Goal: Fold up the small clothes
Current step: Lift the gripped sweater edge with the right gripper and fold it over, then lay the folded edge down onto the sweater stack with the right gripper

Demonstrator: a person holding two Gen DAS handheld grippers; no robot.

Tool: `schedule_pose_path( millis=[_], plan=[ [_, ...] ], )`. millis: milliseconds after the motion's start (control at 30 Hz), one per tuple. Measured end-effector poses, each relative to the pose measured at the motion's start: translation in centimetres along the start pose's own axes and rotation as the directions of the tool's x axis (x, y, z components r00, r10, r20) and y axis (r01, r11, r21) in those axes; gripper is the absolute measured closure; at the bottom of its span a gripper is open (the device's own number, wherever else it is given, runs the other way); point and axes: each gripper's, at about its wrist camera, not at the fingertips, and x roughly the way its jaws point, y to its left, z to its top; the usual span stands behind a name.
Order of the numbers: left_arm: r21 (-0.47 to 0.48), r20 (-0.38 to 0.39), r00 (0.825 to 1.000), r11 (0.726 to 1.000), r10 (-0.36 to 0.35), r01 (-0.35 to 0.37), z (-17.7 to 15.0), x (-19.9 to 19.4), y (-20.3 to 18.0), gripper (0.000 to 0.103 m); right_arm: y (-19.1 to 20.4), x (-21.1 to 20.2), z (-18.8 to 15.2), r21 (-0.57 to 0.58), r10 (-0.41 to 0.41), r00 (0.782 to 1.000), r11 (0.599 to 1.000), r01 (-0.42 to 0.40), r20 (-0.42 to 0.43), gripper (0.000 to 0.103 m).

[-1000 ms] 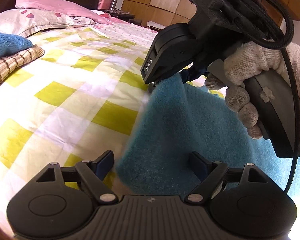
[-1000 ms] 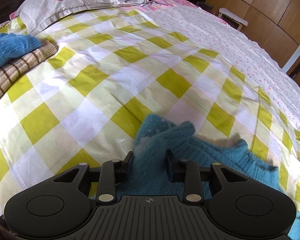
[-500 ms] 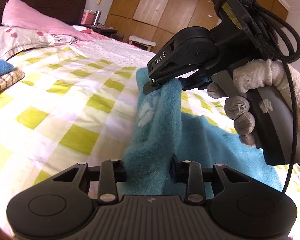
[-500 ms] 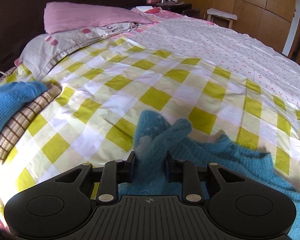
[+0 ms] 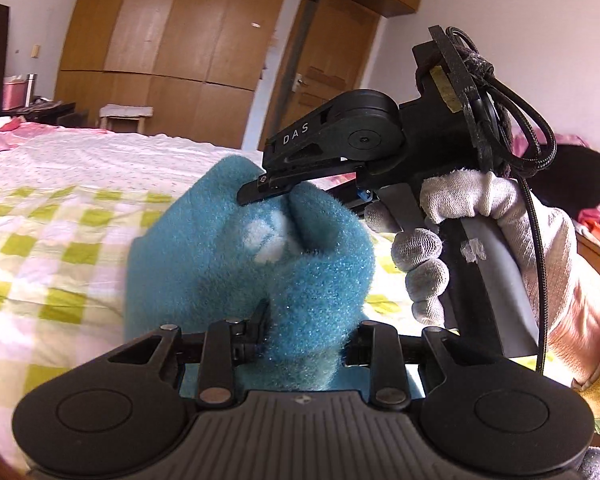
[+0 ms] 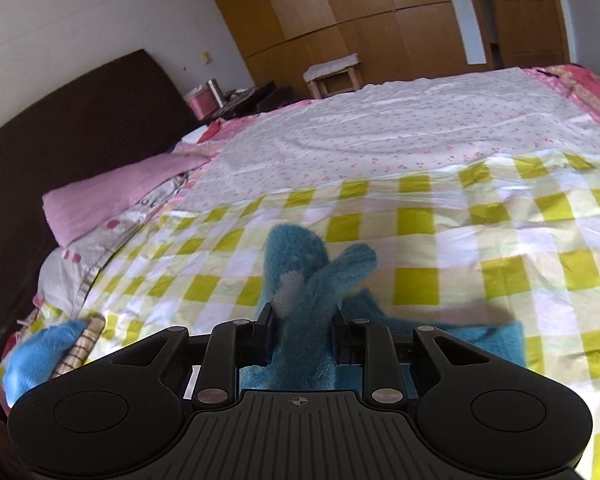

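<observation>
Teal fleece garment (image 5: 204, 264) lifted above the checked bedspread (image 5: 52, 256), frame centre. Left claw (image 5: 304, 332) has just closed, clamped on its lower fold; right claw (image 5: 260, 192), in a gloved hand (image 5: 476, 232), clamped on its upper edge.

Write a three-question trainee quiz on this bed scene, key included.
1. True or false: both tongs grip the teal fuzzy garment.
2. What pattern is the sheet under it? A stripes B yellow-green checks C plain
3. Which tongs show in the left wrist view besides its own?

Key: 1 true: left tongs and right tongs are shut on it. 2 B. 3 The right tongs, held by a gloved hand.
</observation>
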Motion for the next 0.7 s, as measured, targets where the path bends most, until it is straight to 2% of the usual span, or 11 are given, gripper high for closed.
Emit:
schedule_pose_path(
  millis=[133, 267, 333, 433, 500, 567, 700],
  plan=[
    [0.082, -0.076, 0.996, 0.996, -0.036, 0.042, -1.0, 3.8, -4.1, 0.068, -7.2, -1.1, -1.5, 0.135, -0.002, 1.000, 0.991, 0.000, 0.018, 0.079],
    [0.180, -0.152, 0.988, 0.983, -0.001, 0.029, -2.9, 6.8, -7.0, 0.067, -12.2, -0.2, -3.7, 0.220, -0.027, 1.000, 0.975, 0.027, -0.002, 0.078],
    [0.225, -0.177, 0.984, 0.974, 0.028, 0.013, -3.7, 7.6, -8.1, 0.065, -14.2, 0.3, -5.0, 0.269, -0.012, 1.000, 0.963, 0.015, -0.012, 0.073],
    [0.264, -0.169, 0.985, 0.965, 0.043, 0.003, -4.0, 7.2, -9.0, 0.058, -15.5, 0.1, -4.9, 0.291, 0.022, 1.000, 0.957, -0.015, -0.022, 0.067],
    [0.274, -0.166, 0.985, 0.962, 0.043, 0.004, -4.1, 6.5, -9.1, 0.055, -15.5, -1.4, -4.4, 0.269, 0.010, 1.000, 0.963, -0.014, 0.018, 0.067],
    [0.261, -0.167, 0.985, 0.965, 0.032, 0.013, -3.9, 5.4, -9.1, 0.053, -15.4, -2.9, -4.1, 0.247, -0.019, 0.998, 0.969, 0.004, 0.057, 0.064],
    [0.239, -0.168, 0.986, 0.970, -0.010, 0.051, -3.3, 3.8, -8.2, 0.051, -14.4, -5.2, -4.5, 0.231, 0.021, 0.997, 0.972, -0.037, 0.074, 0.064]
  ],
)
